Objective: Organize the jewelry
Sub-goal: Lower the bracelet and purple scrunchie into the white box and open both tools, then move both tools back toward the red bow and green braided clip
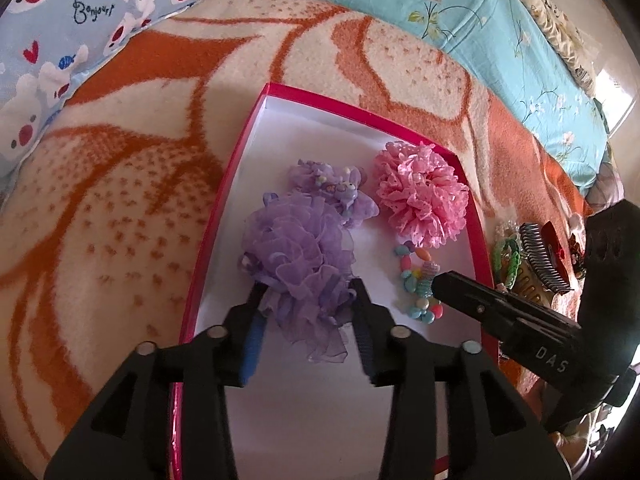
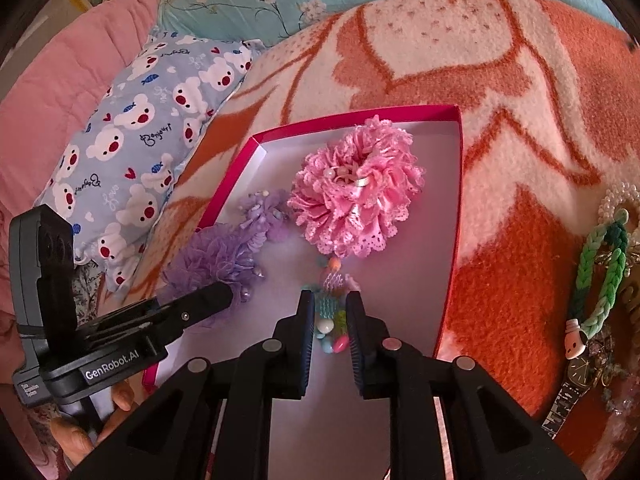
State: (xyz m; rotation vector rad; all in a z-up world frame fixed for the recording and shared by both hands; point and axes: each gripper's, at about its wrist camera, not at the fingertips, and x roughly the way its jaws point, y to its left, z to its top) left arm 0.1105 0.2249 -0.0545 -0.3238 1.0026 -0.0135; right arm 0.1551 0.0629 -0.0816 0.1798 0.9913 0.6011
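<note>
A pink-rimmed box (image 1: 248,128) with a white floor lies on the blanket; it also shows in the right wrist view (image 2: 360,114). In it are a pink lace scrunchie (image 1: 422,196) (image 2: 356,188), a small purple hair piece (image 1: 340,186) (image 2: 266,210), a large purple ruffled scrunchie (image 1: 298,260) (image 2: 212,260) and a colourful bead bracelet (image 1: 420,280) (image 2: 332,320). My left gripper (image 1: 308,292) has its jaws around the large purple scrunchie, touching its sides. My right gripper (image 2: 330,300) (image 1: 440,284) has its jaws close around the bead bracelet.
Right of the box lie a green braided band (image 2: 600,276) (image 1: 506,260), a pearl bracelet (image 2: 616,196), a wristwatch (image 2: 576,380) and a dark hair comb clip (image 1: 540,256). A bear-print pillow (image 2: 132,140) (image 1: 60,40) lies at the left. The orange-and-cream blanket (image 1: 120,200) surrounds the box.
</note>
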